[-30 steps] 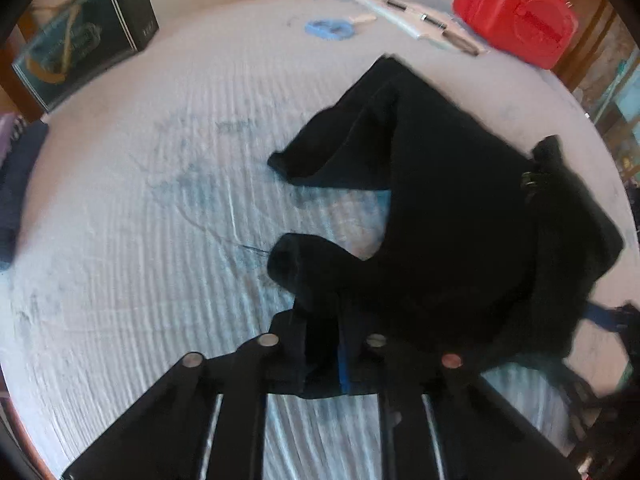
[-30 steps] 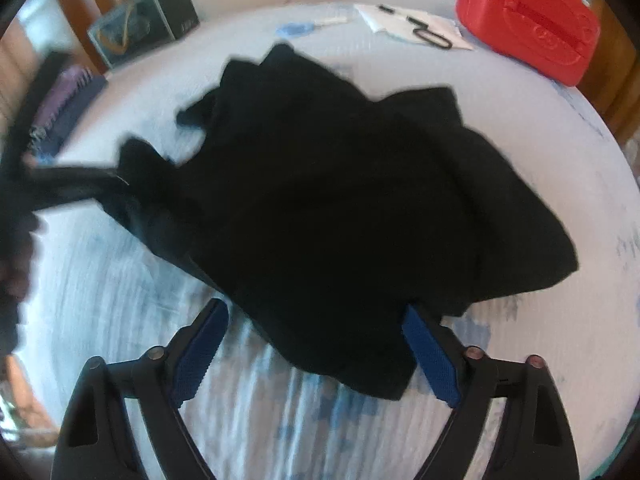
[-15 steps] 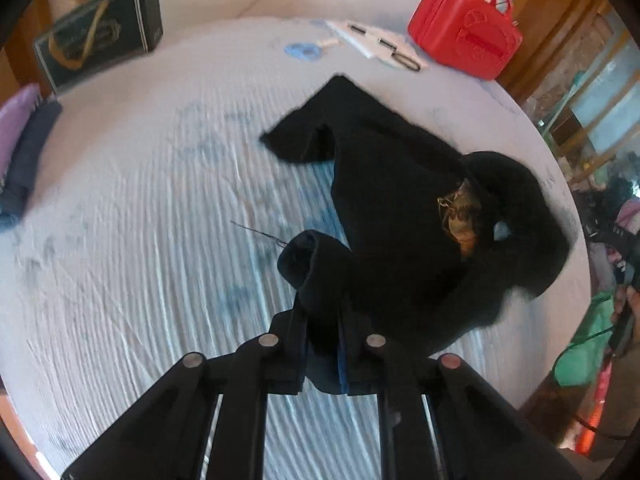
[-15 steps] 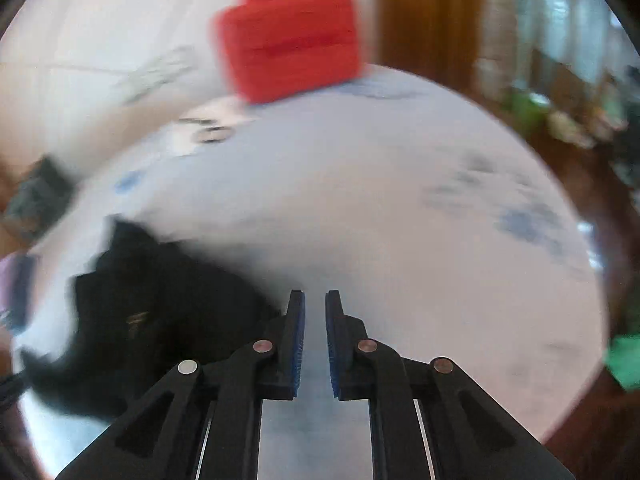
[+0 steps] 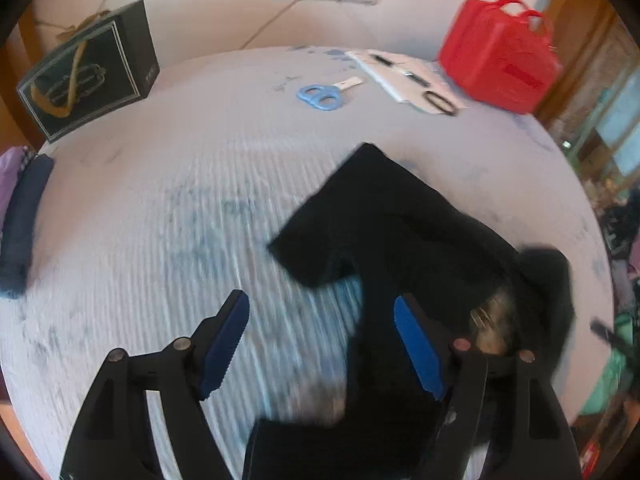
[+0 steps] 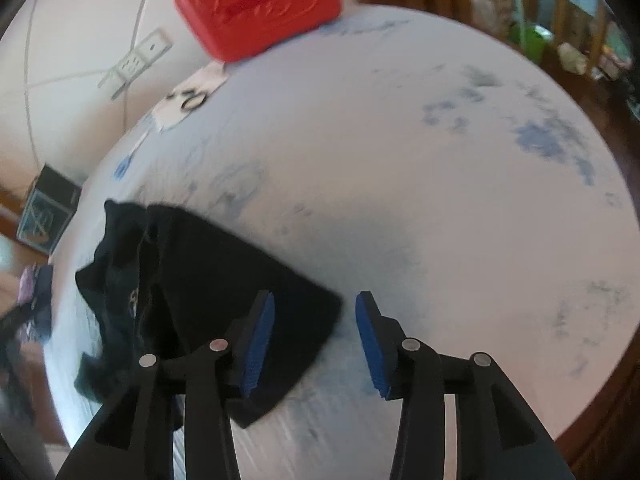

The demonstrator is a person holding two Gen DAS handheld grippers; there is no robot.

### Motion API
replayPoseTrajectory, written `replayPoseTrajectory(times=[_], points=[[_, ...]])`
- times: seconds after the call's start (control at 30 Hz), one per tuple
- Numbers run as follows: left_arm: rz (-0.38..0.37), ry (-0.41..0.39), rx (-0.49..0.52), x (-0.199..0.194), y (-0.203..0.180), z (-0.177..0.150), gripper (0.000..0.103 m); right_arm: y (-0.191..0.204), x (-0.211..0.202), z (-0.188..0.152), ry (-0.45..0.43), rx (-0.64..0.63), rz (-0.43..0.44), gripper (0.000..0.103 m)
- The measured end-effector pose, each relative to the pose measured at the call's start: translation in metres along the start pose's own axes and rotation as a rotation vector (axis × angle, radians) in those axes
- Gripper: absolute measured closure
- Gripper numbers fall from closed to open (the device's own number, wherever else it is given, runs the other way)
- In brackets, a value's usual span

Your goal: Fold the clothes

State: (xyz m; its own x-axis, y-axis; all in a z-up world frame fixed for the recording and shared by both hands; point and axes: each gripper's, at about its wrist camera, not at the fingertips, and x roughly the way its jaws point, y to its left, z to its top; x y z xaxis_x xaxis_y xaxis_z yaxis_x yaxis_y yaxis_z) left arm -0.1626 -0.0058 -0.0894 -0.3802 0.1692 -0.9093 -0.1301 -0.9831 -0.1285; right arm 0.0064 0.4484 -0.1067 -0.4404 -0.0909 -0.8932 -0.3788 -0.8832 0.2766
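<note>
A black garment (image 5: 416, 240) lies crumpled on the white round table (image 5: 160, 208). In the left wrist view it spreads from the middle to the right, with one part running down between my fingers. My left gripper (image 5: 322, 344) is open, and the cloth lies loose by its right blue pad (image 5: 418, 348). In the right wrist view the garment (image 6: 200, 292) lies at the left, one corner reaching under my left pad (image 6: 256, 340). My right gripper (image 6: 314, 340) is open and holds nothing.
A red case (image 5: 500, 56), papers with black scissors (image 5: 416, 80) and blue scissors (image 5: 320, 96) sit at the table's far side. A dark box (image 5: 88, 76) stands far left. Folded purple and navy clothes (image 5: 20, 208) lie at the left edge. The table edge (image 6: 600, 400) is near right.
My left gripper let go of the black garment and opened. My right gripper, shut half a second ago, opened beside the garment's corner. Both views shifted.
</note>
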Motion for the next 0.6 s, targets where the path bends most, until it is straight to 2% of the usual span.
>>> replayPoseTrajectory(times=[0.1, 0.13, 0.17, 0.2, 0.23, 0.27, 0.3, 0.33, 0.37, 0.4, 0.43, 0.47, 0.5, 0.53, 0.57, 0.6], points=[[0.008, 0.019, -0.024, 0.026, 0.002, 0.014, 0.028, 0.012, 0.016, 0.002, 0.033, -0.027, 0.017, 0.059], [0.009, 0.024, -0.029, 0.033, 0.001, 0.018, 0.028, 0.015, 0.021, 0.002, 0.043, -0.037, 0.02, 0.054], [0.011, 0.036, -0.029, 0.042, 0.0, 0.019, 0.028, 0.019, 0.027, 0.004, 0.051, -0.049, 0.015, 0.038], [0.006, 0.053, -0.032, 0.05, -0.002, 0.019, 0.028, 0.023, 0.032, 0.005, 0.059, -0.061, 0.01, 0.028], [-0.001, 0.071, -0.036, 0.057, -0.004, 0.018, 0.028, 0.027, 0.036, 0.007, 0.061, -0.076, 0.006, 0.011], [-0.027, 0.092, -0.042, 0.063, -0.007, 0.017, 0.028, 0.031, 0.041, 0.009, 0.063, -0.091, 0.002, 0.007], [-0.062, 0.108, -0.044, 0.067, -0.01, 0.014, 0.028, 0.035, 0.043, 0.011, 0.062, -0.105, 0.0, 0.007], [-0.095, 0.126, -0.042, 0.071, -0.014, 0.01, 0.047, 0.039, 0.047, 0.013, 0.062, -0.123, -0.001, 0.007], [-0.119, 0.149, -0.027, 0.074, -0.019, 0.007, 0.077, 0.043, 0.052, 0.015, 0.067, -0.142, -0.007, 0.006], [-0.136, 0.168, -0.013, 0.077, -0.024, 0.003, 0.086, 0.046, 0.057, 0.017, 0.073, -0.16, -0.013, 0.006], [-0.122, 0.171, -0.008, 0.077, -0.025, 0.002, 0.094, 0.05, 0.063, 0.019, 0.082, -0.179, -0.018, 0.006], [-0.101, 0.159, -0.006, 0.075, -0.025, 0.001, 0.096, 0.056, 0.071, 0.02, 0.11, -0.202, -0.012, 0.007], [-0.089, 0.138, -0.016, 0.068, -0.022, 0.002, 0.097, 0.061, 0.076, 0.019, 0.13, -0.226, 0.001, 0.012], [-0.087, 0.117, -0.034, 0.059, -0.017, 0.003, 0.097, 0.066, 0.079, 0.02, 0.141, -0.25, 0.004, 0.041], [-0.084, 0.096, -0.052, 0.05, -0.012, 0.004, 0.097, 0.073, 0.079, 0.022, 0.14, -0.283, -0.003, 0.087], [-0.08, 0.073, -0.068, 0.039, -0.007, 0.005, 0.097, 0.08, 0.078, 0.024, 0.135, -0.314, -0.011, 0.099]])
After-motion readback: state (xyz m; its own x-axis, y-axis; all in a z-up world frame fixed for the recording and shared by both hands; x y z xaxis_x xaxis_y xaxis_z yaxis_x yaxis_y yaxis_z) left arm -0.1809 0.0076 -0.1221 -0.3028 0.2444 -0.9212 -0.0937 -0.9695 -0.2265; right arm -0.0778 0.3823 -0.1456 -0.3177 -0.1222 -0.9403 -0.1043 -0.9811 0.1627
